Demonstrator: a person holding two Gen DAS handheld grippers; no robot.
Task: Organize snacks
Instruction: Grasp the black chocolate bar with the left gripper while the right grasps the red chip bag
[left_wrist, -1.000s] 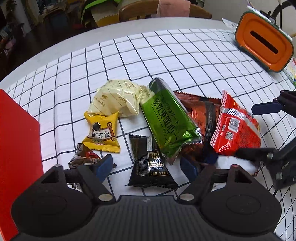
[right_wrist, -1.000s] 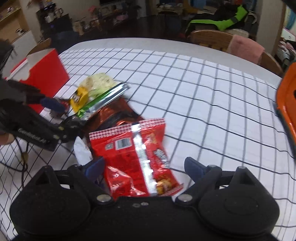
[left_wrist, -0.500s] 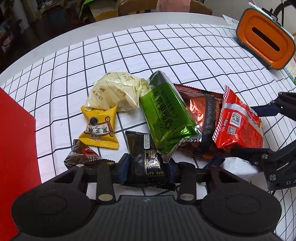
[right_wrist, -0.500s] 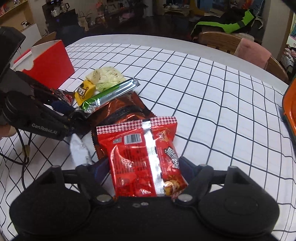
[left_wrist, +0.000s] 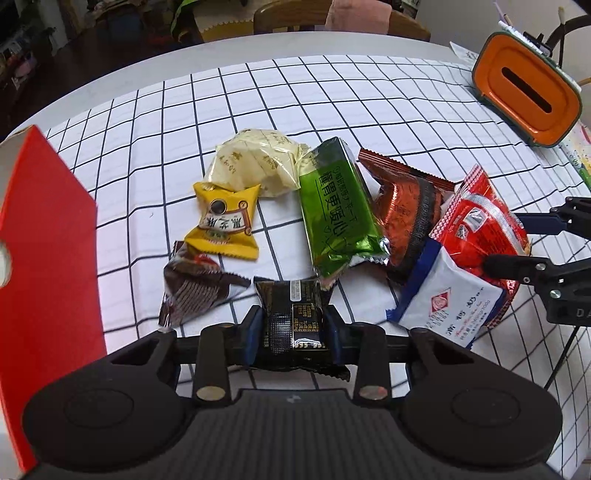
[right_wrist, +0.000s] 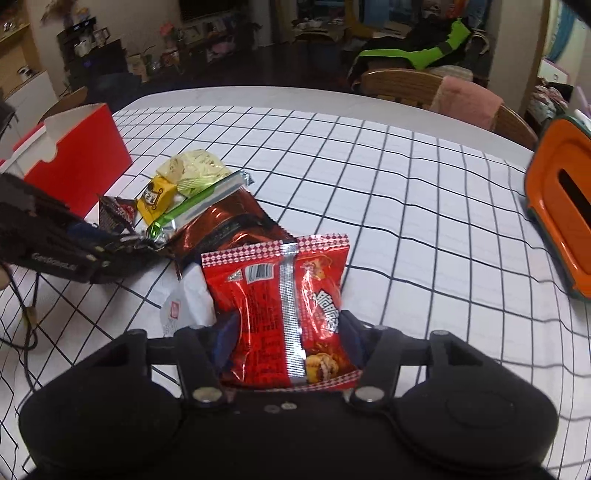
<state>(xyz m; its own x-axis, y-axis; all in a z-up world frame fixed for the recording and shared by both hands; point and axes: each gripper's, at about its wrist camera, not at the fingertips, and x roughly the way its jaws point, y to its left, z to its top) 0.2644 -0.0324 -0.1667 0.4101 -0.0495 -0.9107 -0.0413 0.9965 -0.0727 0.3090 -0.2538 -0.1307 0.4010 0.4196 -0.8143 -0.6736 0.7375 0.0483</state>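
Both claws closing: my left claw (left_wrist: 291, 328) pinching the small black foil packet (left_wrist: 291, 314), right claw (right_wrist: 286, 339) squeezing the red crinkly snack bag (right_wrist: 280, 295). Next I lift both toward the red cardboard box (right_wrist: 74, 155) at the worktop's left edge.

1. the snack pile (left_wrist: 332, 221) lies in a loose cluster on the tablecloth (left_wrist: 258, 96).
2. the box (left_wrist: 48, 240) stands left of the pile.
3. the tissue holder (left_wrist: 526, 96) sits far right, well apart.
4. the chairs (right_wrist: 424, 92) stand behind the table.
5. one wide packet (left_wrist: 480, 225) lies on another flat packet (left_wrist: 450, 306).
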